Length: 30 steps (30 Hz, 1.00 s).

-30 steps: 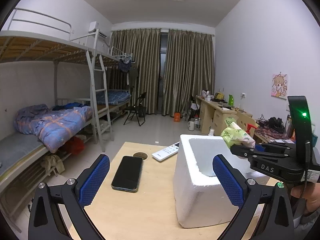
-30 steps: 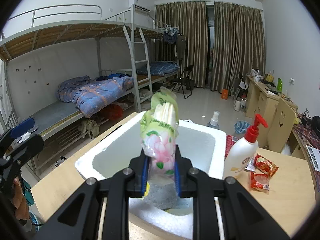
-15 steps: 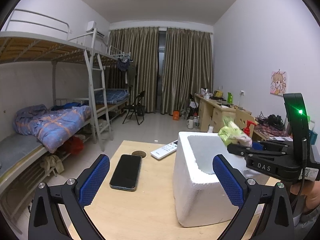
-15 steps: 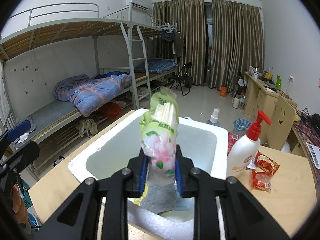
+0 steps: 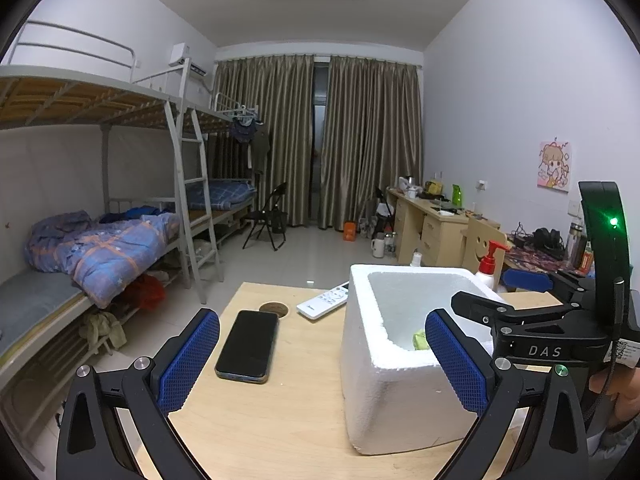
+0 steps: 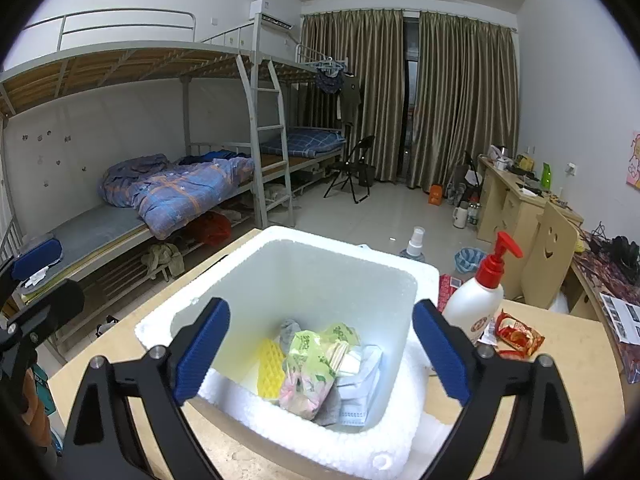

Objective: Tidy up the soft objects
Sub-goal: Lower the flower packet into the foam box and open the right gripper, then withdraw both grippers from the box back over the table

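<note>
The tissue pack [image 6: 308, 372] lies in the box [image 6: 396, 276] among other soft things. Right gripper [image 6: 320, 354] hangs above it, jaws wide and empty; lift it straight up, clear of the rim. Left gripper [image 5: 322, 360], equally wide, holds nothing

Rough white foam box [image 6: 280, 412], glossy plastic tissue pack [image 6: 308, 376], matt wooden table [image 5: 280, 412]

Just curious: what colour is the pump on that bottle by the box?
Red, on a white bottle; clearest in the right wrist view.
</note>
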Motion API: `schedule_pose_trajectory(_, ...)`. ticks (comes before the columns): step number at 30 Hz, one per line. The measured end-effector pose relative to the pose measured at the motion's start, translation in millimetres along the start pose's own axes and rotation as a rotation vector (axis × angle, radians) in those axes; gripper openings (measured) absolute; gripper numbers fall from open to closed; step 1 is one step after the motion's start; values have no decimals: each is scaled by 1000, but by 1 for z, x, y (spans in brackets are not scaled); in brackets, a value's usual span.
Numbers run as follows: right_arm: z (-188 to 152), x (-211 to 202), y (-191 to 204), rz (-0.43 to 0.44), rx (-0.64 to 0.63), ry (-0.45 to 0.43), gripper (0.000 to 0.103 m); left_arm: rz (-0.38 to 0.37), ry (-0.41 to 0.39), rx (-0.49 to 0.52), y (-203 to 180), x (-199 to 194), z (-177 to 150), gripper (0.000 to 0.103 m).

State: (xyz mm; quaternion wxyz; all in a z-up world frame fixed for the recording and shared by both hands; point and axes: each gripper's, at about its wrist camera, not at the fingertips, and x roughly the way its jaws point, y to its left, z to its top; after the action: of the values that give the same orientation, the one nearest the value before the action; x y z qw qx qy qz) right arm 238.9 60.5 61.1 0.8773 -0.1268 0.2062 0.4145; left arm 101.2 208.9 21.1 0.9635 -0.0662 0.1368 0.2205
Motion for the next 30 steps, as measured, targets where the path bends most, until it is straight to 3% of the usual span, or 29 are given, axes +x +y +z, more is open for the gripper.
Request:
schedule_pose_trajectory(15,-5,-32,-12,-8,23,-54,99,-23,-23,3,-12,-18,1,103)
schedule_pose_trajectory(30,-13,-78,-22,-35,41,-122,103,-51,-68,32,-38,-63,3,103)
